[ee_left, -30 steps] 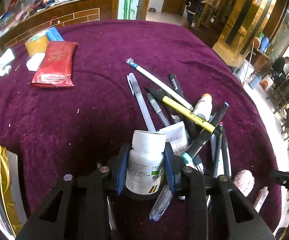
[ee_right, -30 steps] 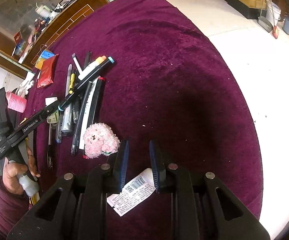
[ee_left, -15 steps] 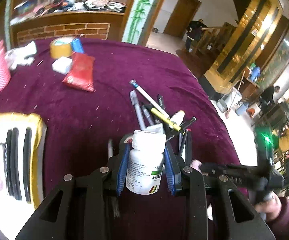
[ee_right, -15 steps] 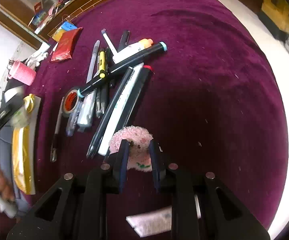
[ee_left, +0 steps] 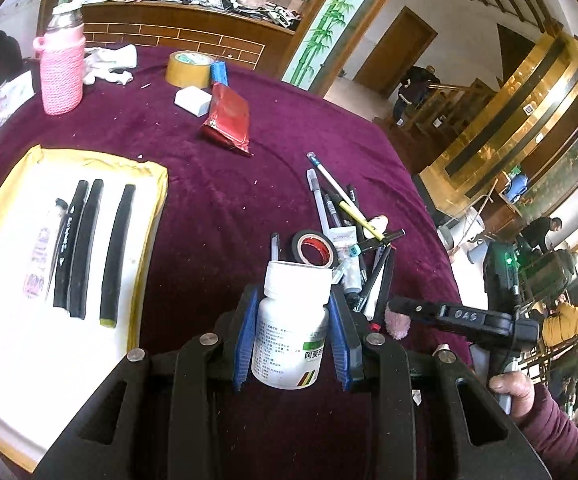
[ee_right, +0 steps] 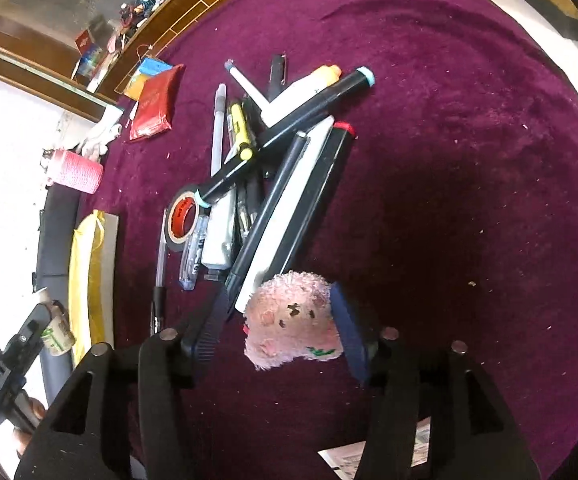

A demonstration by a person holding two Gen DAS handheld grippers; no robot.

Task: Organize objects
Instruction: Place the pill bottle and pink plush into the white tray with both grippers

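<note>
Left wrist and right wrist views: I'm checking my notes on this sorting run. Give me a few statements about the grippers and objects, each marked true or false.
1. The left gripper is clamped on a white pill bottle. True.
2. The right gripper is shut tight on a pen. False: its jaws have just been opening and straddle a pink plush toy, the far pad clear of it.
3. Three black sticks lie on the white tray. True.
4. The tape roll with the red core sits on the tray. False: it lies on the purple cloth beside the pen pile.
</note>
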